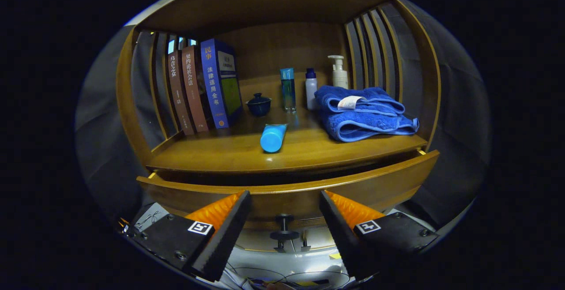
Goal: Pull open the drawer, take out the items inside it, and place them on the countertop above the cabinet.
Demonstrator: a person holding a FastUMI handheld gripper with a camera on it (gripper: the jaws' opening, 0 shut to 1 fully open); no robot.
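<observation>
My fingers spread wide before the wooden drawer, pinching nothing.

On the wooden surface above it I count three upright books, one dark blue lidded cup, three bottles by the back wall, one folded blue towel and one blue tube lying on its side. The drawer stands pulled out a little just beyond my fingertips, its dark knob between them; its inside is hidden, so I cannot tell what it holds.
</observation>
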